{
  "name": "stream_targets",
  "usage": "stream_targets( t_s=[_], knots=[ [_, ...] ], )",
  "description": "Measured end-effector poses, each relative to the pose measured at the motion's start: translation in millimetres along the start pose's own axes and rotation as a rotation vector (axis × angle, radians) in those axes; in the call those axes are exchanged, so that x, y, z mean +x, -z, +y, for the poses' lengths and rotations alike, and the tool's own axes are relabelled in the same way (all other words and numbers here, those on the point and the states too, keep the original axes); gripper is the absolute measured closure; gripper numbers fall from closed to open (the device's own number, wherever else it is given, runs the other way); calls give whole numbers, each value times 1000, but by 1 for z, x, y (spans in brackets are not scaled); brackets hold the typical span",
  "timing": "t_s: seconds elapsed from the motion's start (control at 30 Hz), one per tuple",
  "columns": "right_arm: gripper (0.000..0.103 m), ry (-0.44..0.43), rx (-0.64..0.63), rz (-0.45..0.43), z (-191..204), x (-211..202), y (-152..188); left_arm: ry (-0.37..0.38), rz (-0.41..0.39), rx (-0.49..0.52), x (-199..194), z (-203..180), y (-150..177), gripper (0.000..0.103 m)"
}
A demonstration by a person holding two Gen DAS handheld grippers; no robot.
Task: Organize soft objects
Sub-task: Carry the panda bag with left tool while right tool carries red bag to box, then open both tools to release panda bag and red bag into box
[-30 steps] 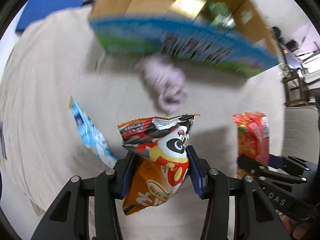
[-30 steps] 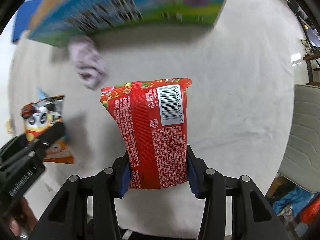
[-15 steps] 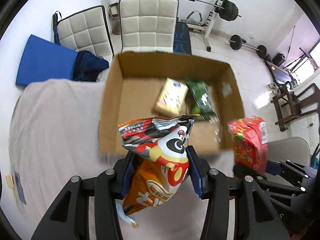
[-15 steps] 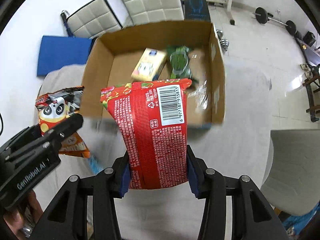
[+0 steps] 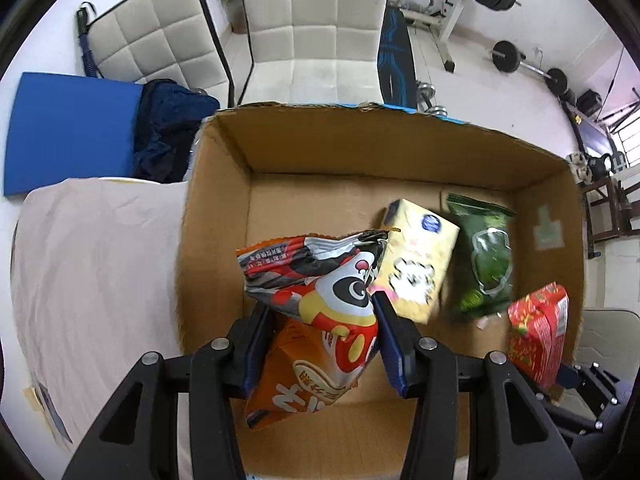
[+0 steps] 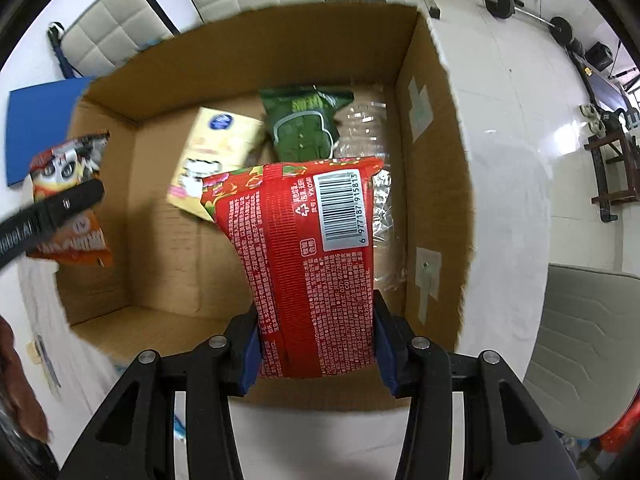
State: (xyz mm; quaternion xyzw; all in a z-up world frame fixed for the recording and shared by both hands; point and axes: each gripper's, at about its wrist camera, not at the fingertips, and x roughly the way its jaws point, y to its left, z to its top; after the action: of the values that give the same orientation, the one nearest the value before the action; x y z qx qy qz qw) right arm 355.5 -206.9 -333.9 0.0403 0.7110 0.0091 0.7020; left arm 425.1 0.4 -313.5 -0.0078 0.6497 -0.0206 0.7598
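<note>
My left gripper [image 5: 324,344] is shut on an orange panda snack bag [image 5: 316,320] and holds it above the open cardboard box [image 5: 216,208]. My right gripper [image 6: 316,344] is shut on a red snack packet [image 6: 304,264], also above the box [image 6: 436,184]. The red packet shows at the right of the left wrist view [image 5: 540,332]; the panda bag shows at the left of the right wrist view [image 6: 68,196]. Inside the box lie a yellow tissue pack [image 5: 416,264], a green snack bag [image 5: 484,260] and a clear plastic wrapper [image 6: 380,216].
The box stands on a table under a pale cloth [image 5: 92,264]. Behind it are two white padded chairs [image 5: 316,24], a blue mat [image 5: 68,128] and dark clothing [image 5: 168,128]. Gym weights [image 6: 524,8] lie on the floor. A grey chair [image 6: 584,344] is at the right.
Both grippers have risen with their packets from low over the cloth to above the box, then moved closer over its opening. The purple cloth on the table is out of view.
</note>
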Motion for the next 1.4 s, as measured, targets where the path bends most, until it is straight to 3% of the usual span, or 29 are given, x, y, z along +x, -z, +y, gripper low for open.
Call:
stream_targets(
  t_s=[0.23, 0.53, 0.77, 0.9, 1.0, 1.1, 1.2, 1.33, 1.4],
  knots=[
    [54, 11, 5, 54, -1, 40, -6, -4, 34, 14, 33, 0, -20, 57],
    [52, 7, 13, 92, -6, 56, -7, -35, 48, 15, 47, 0, -28, 55],
    [36, 4, 6, 60, 0, 40, -11, -17, 25, -31, 34, 9, -32, 54],
    [35, 4, 8, 35, 5, 26, -10, -14, 8, -28, 18, 9, -25, 52],
    [24, 7, 5, 9, 9, 13, -3, -3, -11, -29, 4, 10, -17, 50],
    [18, 11, -3, -21, 14, -2, 4, 3, -41, -24, -15, 10, -3, 46],
    [4, 15, -11, -56, 20, -14, 16, 3, -81, -19, -36, 10, 16, 40],
    [0, 18, -15, -104, 20, -32, 34, -7, -135, -17, -62, 9, 44, 12],
    [0, 18, -14, -136, 21, -44, 45, -20, -153, -16, -74, 7, 59, 7]
  ],
)
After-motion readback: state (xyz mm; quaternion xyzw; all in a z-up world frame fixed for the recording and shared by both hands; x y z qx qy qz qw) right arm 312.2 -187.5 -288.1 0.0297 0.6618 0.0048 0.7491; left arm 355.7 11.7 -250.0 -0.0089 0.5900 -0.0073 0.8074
